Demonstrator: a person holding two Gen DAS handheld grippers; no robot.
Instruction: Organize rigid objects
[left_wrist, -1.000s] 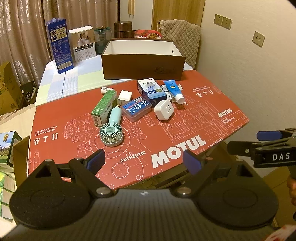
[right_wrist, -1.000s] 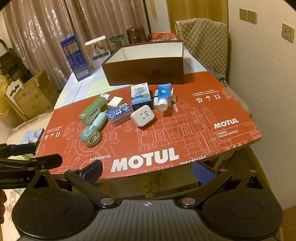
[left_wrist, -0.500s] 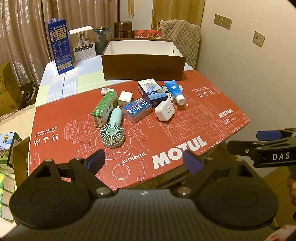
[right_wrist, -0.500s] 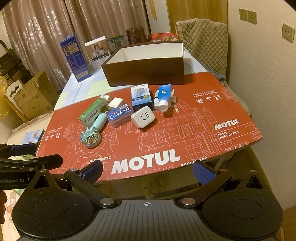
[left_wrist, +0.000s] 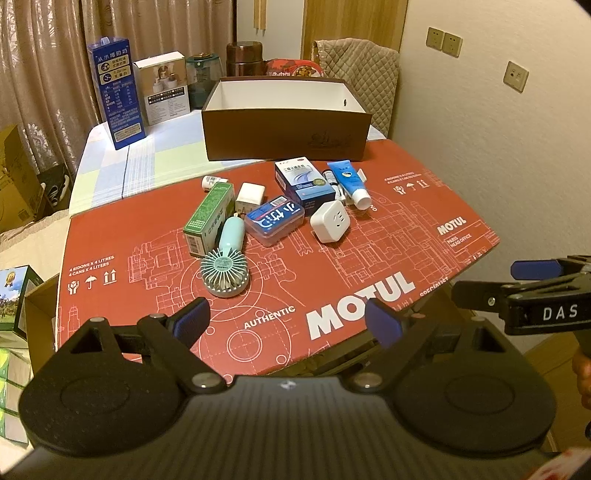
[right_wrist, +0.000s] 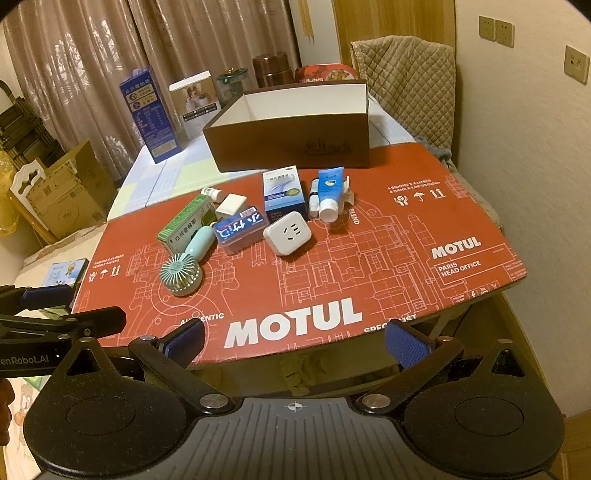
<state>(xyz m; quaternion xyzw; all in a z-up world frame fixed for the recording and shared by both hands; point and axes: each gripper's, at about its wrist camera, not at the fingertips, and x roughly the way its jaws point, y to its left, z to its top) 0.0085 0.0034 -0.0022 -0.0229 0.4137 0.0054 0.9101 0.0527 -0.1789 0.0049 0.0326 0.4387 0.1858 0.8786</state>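
Nothing looks sorted yet. The brown box (left_wrist: 286, 129) is sitting at the far side of the red board (left_wrist: 369, 266) on the counter, and the part of its white inside that is showing is holding nothing. All the small things are lying in a loose cluster just in front of the box: a blue carton (left_wrist: 303, 181) and a tube (left_wrist: 349, 182) nearest to it, a white plug (left_wrist: 330, 221) and a blue case (left_wrist: 275, 219) a little further out, then a green carton (left_wrist: 210, 218), a white cube (left_wrist: 250, 196), a small bottle (left_wrist: 210, 181) and a fan (left_wrist: 225, 269) furthest from the box. So the whole job is probably still waiting: each piece needs lifting into the box.

Both tools are hovering well short of the cluster, on the side away from the box, at the near edge of the board. The left tool (left_wrist: 286, 323) is standing with fingers wide apart, gripping nothing. The right tool (right_wrist: 295, 341) is likewise spread and unloaded, pointing toward the box.
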